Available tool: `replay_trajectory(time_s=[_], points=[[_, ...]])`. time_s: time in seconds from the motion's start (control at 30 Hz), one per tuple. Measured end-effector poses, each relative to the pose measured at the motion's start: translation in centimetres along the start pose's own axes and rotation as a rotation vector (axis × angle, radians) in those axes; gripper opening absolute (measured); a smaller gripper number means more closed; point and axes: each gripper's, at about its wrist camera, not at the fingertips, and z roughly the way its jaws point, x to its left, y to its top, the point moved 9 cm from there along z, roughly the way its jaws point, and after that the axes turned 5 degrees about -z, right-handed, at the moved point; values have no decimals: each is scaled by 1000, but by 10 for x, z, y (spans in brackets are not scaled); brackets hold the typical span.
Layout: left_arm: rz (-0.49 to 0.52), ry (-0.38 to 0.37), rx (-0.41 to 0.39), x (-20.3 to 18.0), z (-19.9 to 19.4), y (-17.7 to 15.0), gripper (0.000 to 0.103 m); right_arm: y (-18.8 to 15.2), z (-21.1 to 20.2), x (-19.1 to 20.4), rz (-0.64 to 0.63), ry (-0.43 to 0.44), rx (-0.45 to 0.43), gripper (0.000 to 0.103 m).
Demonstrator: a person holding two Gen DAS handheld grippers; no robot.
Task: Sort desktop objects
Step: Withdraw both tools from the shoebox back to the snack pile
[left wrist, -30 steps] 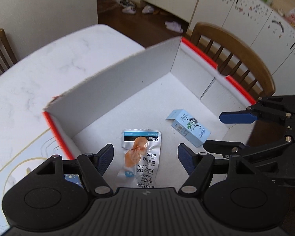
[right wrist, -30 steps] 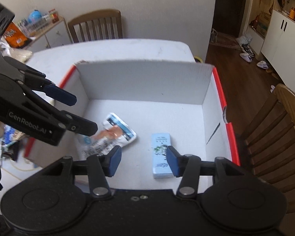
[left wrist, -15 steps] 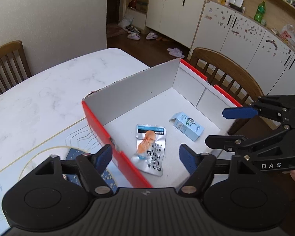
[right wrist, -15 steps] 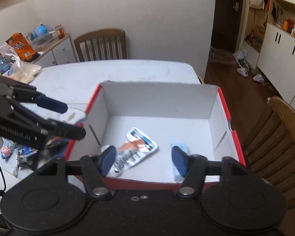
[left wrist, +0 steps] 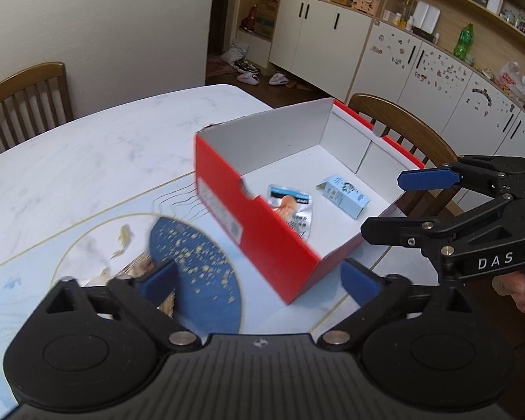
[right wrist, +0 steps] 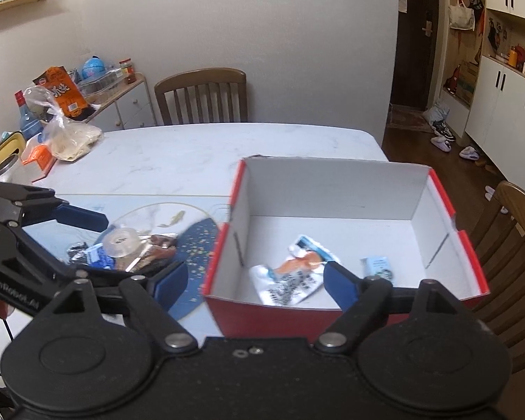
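Stage: we hold both grippers, left (left wrist: 259, 276) and right (right wrist: 255, 280), jaws spread, empty | box (right wrist: 332, 189): holds packet (right wrist: 290, 276), carton (right wrist: 378, 266) | worktop (right wrist: 192, 154): unsorted pile (right wrist: 122, 248) awaits us.

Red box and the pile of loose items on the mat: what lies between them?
Only bare mat, its dark blue speckled patch, separates the red box from the pile; the right wrist view shows it best.

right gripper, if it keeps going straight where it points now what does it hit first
Probably the near red wall of the box, just ahead of the open right gripper; depth is hard to judge.
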Motion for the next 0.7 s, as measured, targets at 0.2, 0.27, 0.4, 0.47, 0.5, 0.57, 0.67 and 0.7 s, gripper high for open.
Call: replay_trajectory(time_s=[0.2, 0.27, 0.4, 0.47, 0.5, 0.57, 0.67, 0.7], points=[[-19, 34, -28, 32, -25, -25, 101, -4, 3, 35, -7, 16, -1, 86], [-35, 49, -31, 46, -33, -34, 102, -6, 4, 47, -12, 17, 1, 86], [-60, 65, -36, 71, -48, -51, 101, -10, 7, 72, -19, 33, 5, 86], [-72, 81, -42, 84, -56, -59, 101, -12, 8, 85, -26, 41, 9, 86], [-79, 89, -45, 90, -59, -62, 101, -13, 9, 91, -27, 44, 10, 86], [-98, 97, -53, 103, -66, -68, 101, -15, 10, 103, -29, 51, 12, 86], [-111, 110, -49, 119, -72, -78, 101, -18, 13, 120, -34, 56, 16, 86], [-109, 116, -47, 124, -74, -80, 101, -18, 13, 125, -35, 55, 16, 86]])
